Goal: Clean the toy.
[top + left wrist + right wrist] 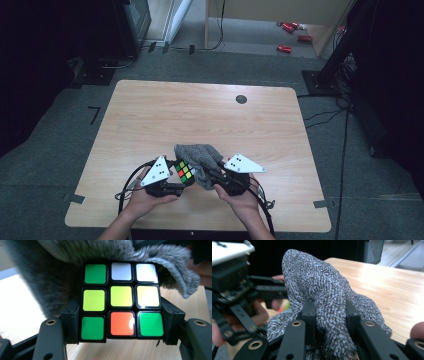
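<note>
Left gripper clamped on puzzle cube, at table's 6 o'clock edge. Right gripper pinched on grey cloth, draped over cube from 3 o'clock. Step: likely wiping cube. Next: drag cloth across face, cube held steady. Open tabletop toward 12 o'clock; near edge close.

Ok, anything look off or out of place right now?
On the table nothing stands out: the left gripper holds the scrambled cube squarely and the right gripper pinches the grey cloth against it. Only oddity: red cans scattered on the floor beyond the table.
</note>
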`<state>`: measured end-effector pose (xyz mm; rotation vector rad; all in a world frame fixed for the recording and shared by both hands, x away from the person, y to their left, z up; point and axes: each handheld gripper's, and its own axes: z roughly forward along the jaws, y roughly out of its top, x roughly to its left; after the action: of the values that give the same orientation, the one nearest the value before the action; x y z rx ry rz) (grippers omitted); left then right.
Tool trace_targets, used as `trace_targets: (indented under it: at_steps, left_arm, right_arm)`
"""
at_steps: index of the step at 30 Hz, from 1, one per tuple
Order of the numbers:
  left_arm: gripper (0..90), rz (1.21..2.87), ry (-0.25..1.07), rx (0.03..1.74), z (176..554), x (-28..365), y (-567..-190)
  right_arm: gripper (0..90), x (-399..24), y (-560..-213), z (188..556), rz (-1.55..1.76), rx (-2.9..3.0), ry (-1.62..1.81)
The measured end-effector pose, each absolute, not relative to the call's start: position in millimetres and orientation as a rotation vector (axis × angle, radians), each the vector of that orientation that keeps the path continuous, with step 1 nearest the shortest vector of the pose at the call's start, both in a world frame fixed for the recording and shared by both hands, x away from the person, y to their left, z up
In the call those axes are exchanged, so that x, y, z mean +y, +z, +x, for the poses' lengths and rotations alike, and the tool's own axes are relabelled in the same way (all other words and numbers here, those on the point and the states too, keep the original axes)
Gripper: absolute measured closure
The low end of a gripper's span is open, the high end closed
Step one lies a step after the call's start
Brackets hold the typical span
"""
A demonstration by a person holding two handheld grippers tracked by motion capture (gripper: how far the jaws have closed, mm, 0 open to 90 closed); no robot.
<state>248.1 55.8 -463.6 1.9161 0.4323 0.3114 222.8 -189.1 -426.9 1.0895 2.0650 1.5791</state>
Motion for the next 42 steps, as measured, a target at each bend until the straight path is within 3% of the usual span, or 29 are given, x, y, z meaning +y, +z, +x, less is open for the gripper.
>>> trace_targets:
  at_steps: [42]
  left_arm:
    - [34.4, 1.915, 0.373, 0.426, 247.3, 57.1, -461.9]
  right_arm:
    - [70.2, -197.2, -433.2, 229.1, 1.140, 2.086, 1.586]
